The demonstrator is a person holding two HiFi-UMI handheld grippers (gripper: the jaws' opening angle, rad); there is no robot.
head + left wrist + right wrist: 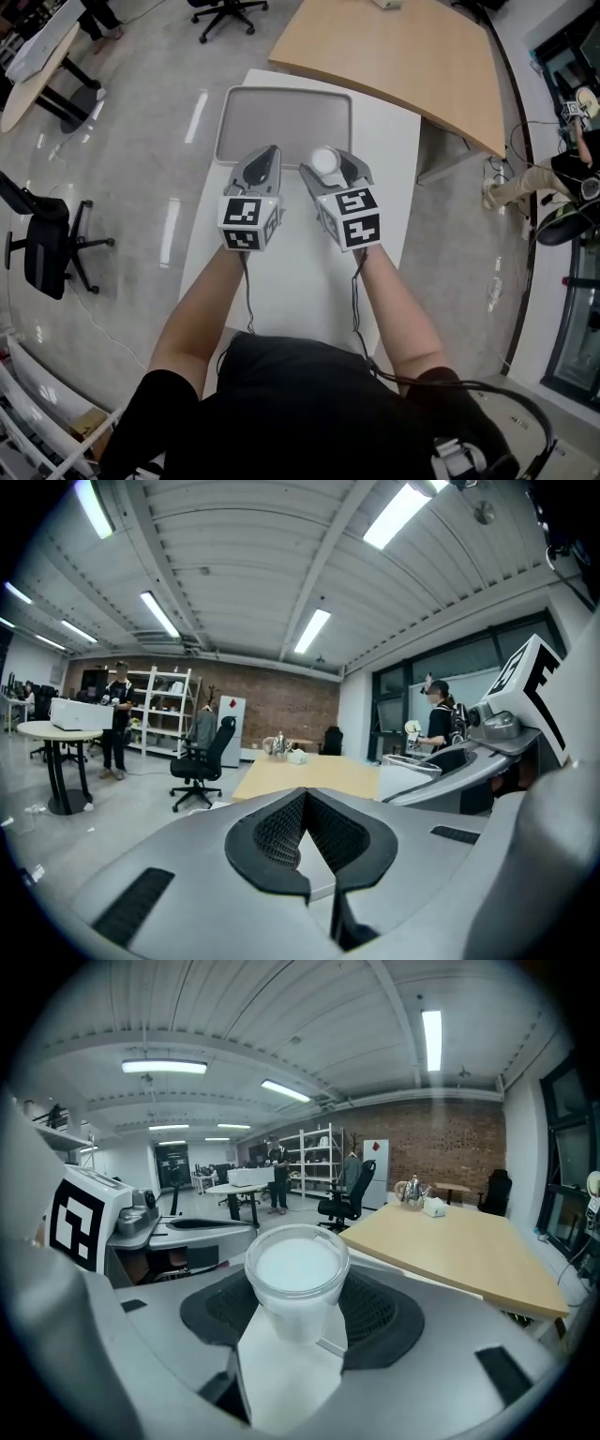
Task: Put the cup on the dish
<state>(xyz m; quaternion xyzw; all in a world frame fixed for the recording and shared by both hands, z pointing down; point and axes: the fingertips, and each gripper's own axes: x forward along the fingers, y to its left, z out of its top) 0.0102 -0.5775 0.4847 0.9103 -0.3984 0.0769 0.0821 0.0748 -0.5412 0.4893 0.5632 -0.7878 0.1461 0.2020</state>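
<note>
Both grippers are out over the white tabletop (291,281), side by side. The right gripper (328,167) has the cup (296,1274): its two dark pads press against the cup's sides, one on the left and one on the right. The cup stands upright with its round rim facing up. It's a pale, translucent cup, white inside.

In the head view the cup sits right at the near right corner of the dish (281,117), a grey rectangular tray lying at the far end of the tabletop. Whether the cup's base touches the dish or hangs above it, I cannot tell.

Over to the left gripper (270,152): its jaws are brought together, tips meeting, and there's nothing between them. It sits at the dish's near edge, just beside the right gripper, the two marker cubes nearly level with each other.

Past the far right corner of the tabletop stands a wooden table (394,56), with a kettle (412,1191) on it. A black office chair (202,761) stands on the grey floor, and metal shelves (164,710) line the brick wall.
</note>
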